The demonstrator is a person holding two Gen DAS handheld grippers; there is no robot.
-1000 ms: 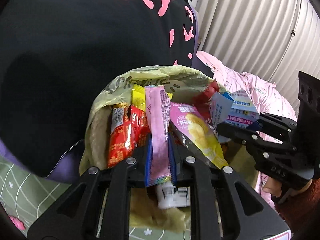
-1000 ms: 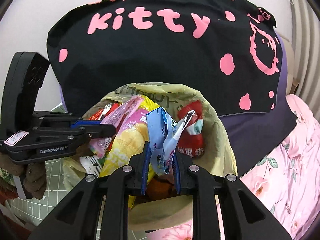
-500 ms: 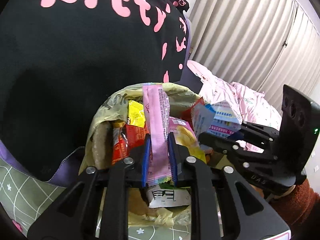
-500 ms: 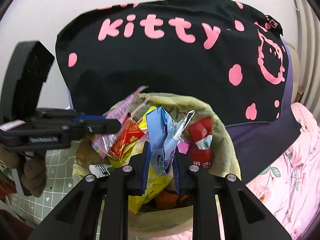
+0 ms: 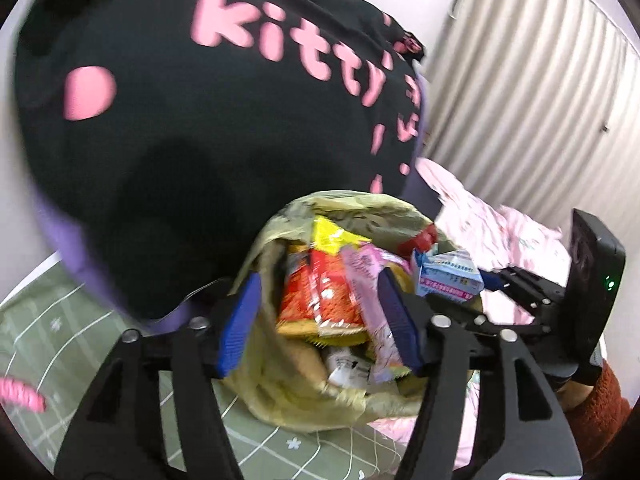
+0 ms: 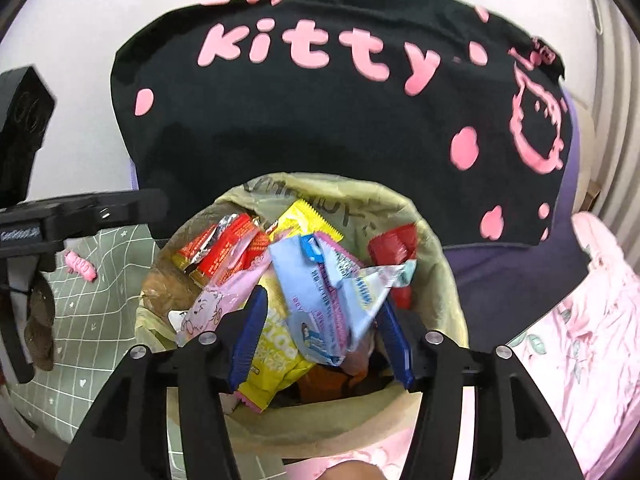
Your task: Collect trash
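- Trash fills the yellow-green bag (image 6: 432, 240) at lower centre of both views, its rim folded open and wrappers heaped to the top.
- Left gripper (image 5: 318, 318) stands wide open over the bag, its blue pads (image 5: 238, 322) spread to either side of the pile. It holds nothing.
- Pink wrapper (image 5: 370, 300) lies on the heap, leaning against the inner face of the right-hand pad, loose.
- Red wrappers (image 5: 320, 292) and a yellow packet (image 5: 332, 236) sit just behind it inside the bag.
- Right gripper (image 6: 322, 338) is open too, jaws well apart.
- Light blue wrapper (image 6: 332, 296) rests crumpled between those jaws on the pile; whether a pad touches it is unclear.
- Right gripper also shows at the right edge of the left view, beside a blue-and-white carton (image 5: 448, 278).
- Black cushion (image 6: 320, 120) with pink "kitty" lettering fills the upper frame behind the bag.
- Green grid-pattern cloth (image 5: 60, 320) lies lower left and pink floral bedding (image 6: 580, 340) lower right.
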